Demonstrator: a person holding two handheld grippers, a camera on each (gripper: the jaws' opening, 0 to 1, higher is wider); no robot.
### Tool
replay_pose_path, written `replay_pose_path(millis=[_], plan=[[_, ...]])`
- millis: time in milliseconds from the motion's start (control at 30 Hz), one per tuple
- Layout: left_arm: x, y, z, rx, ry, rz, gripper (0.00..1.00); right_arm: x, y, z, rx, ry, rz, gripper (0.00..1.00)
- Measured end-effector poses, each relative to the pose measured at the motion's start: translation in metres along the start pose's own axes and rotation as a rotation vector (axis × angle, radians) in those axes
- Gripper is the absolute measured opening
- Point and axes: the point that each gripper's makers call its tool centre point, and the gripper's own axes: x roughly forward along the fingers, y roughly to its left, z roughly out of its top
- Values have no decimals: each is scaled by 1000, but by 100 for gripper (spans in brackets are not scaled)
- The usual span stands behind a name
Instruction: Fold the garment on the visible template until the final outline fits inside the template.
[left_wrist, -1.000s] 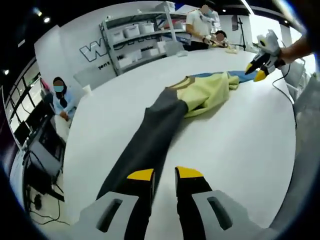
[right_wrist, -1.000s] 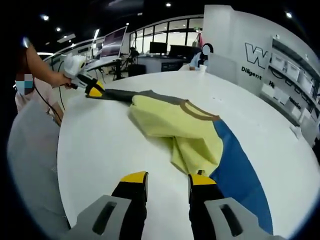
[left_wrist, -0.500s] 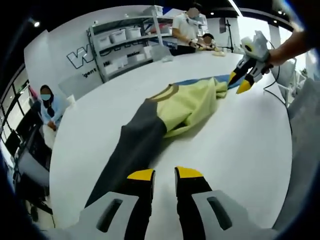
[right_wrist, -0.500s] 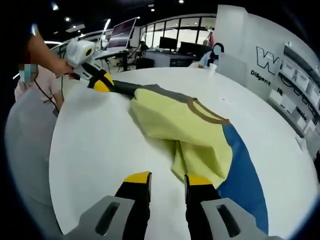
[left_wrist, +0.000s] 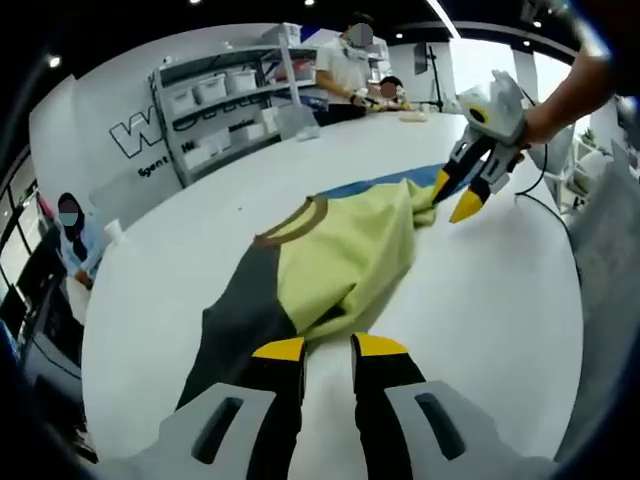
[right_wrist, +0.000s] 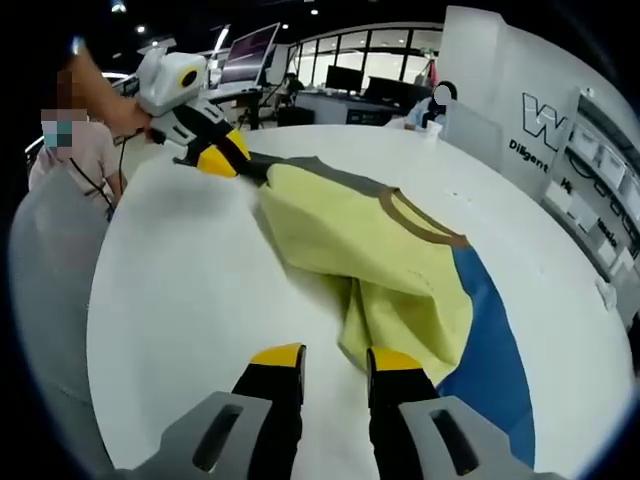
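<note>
One garment (left_wrist: 340, 262), yellow with a grey sleeve and brown collar, lies bunched on the white table (left_wrist: 500, 300), partly over one blue template (right_wrist: 490, 340); two grippers work it. The left gripper (left_wrist: 328, 348) pinches the grey sleeve end; the right gripper (right_wrist: 333, 355) has its jaws narrowly parted at the yellow hem, and I cannot tell whether it grips.

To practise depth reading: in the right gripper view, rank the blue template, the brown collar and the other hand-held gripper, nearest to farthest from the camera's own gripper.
1. Blue template, just right of the jaws.
2. Brown collar, mid-table.
3. Left hand-held gripper, far upper left, at the grey sleeve.
</note>
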Motion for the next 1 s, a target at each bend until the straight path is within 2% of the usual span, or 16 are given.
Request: replay_pose_path(millis=[200, 400, 533, 633, 767, 1000], plan=[[16, -8, 19, 42, -18, -38, 26, 4, 1, 2, -8, 3, 4, 17], [31, -17, 28, 85, -16, -86, 27, 8, 0, 3, -17, 9, 7, 16], [38, -19, 35, 97, -22, -95, 27, 9, -1, 2, -16, 11, 6, 15], [43, -24, 39, 97, -24, -113, 27, 10, -2, 1, -18, 15, 3, 15], [49, -33, 40, 139, -10, -149, 26, 11, -2, 0, -18, 21, 4, 14], [57, -36, 43, 161, 0, -168, 19, 14, -4, 1, -28, 22, 2, 13]])
